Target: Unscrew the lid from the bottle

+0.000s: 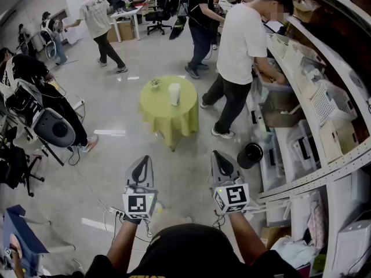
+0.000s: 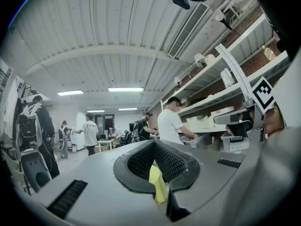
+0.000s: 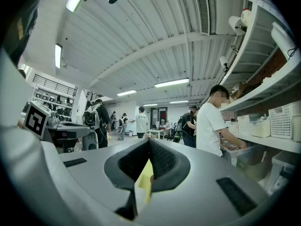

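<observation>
The left hand-held gripper (image 1: 143,162) was held level with its jaws together on nothing; its own view showed only a sliver of yellow cloth through the notch beneath the closed tips. Ahead of it and a little to its right, well apart across open floor, stood a small round counter (image 1: 152,110) draped in that yellow cloth, with a small bowl (image 1: 154,84) near its far left edge and the white bottle (image 1: 174,94) upright beside the bowl, nearer the middle. The bottle looked like light, stiff plastic with a smooth wall, so it would likely slide or tip on the loose cloth if pushed. By that judgement, one hand-held gripper should clamp the body low and firmly while the other takes the lid (image 1: 174,86) at the top; the lid's edge was too small to make out. The bottle sat roughly between the lines of the two tools, far beyond either one's reach. The right hand-held gripper (image 1: 219,158) was also level and closed on nothing, with the bottle ahead and to its left.
</observation>
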